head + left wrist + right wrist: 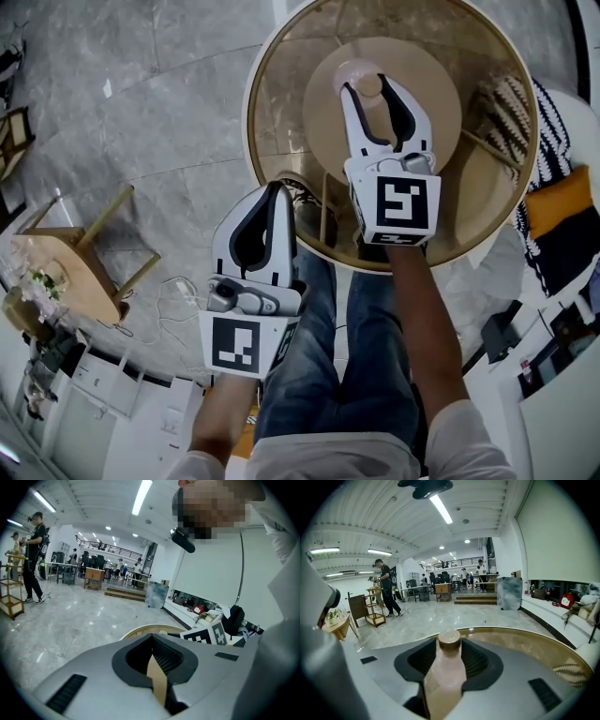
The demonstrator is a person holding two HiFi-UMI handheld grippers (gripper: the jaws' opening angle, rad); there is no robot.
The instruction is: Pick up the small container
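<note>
Head view: right gripper (367, 91) astride container (355, 74)

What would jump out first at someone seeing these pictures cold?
The right gripper, white with a black-and-white marker cube, reaches over a round glass table, jaws apart around a small pink bottle with a brown cap. Its twin, the left gripper, is shut, just off the table's rim.

Head camera looked steeply down from above, over left gripper (275, 187), right gripper (367, 83) and round table (281, 84). Each gripper camera rode close behind its own jaws, facing outward across the hall floor (70, 620). All three views shared the round table.
</note>
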